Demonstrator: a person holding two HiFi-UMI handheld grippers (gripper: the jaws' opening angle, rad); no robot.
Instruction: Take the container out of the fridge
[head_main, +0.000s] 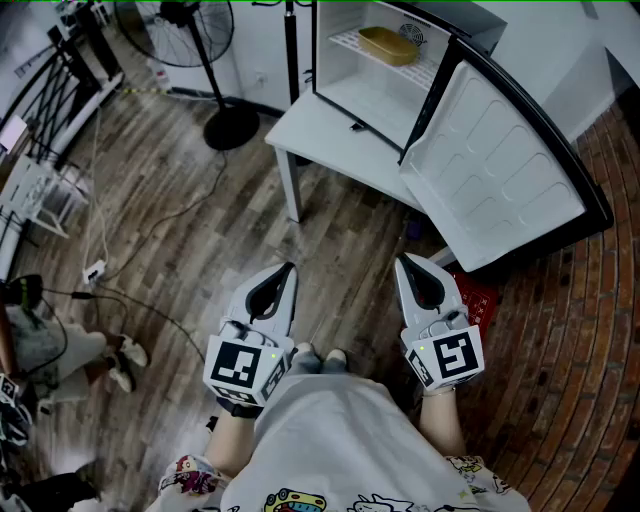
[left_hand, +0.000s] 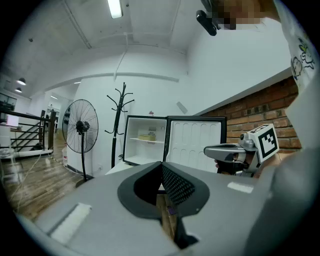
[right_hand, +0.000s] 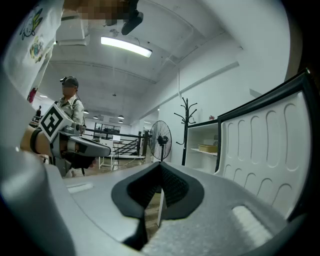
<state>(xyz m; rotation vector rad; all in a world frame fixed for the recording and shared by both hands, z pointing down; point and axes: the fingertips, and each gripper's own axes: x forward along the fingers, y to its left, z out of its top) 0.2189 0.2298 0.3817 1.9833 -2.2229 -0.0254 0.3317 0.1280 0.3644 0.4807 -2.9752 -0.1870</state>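
Observation:
A shallow yellow container (head_main: 388, 45) lies on the upper shelf of a small white fridge (head_main: 372, 100) whose door (head_main: 495, 175) hangs wide open to the right. The fridge stands on a low white table (head_main: 300, 135). The container (left_hand: 147, 136) shows small and far off in the left gripper view, and again (right_hand: 207, 148) in the right gripper view beside the ribbed door (right_hand: 260, 150). My left gripper (head_main: 290, 268) and right gripper (head_main: 402, 260) are held side by side at waist height, well short of the fridge. Both are shut with nothing between the jaws.
A standing fan (head_main: 200, 60) and a coat rack pole (head_main: 291, 50) stand left of the table. Cables and a power strip (head_main: 95, 270) lie on the wooden floor. A brick wall (head_main: 590, 350) runs along the right. A person's legs (head_main: 60, 350) are at the left.

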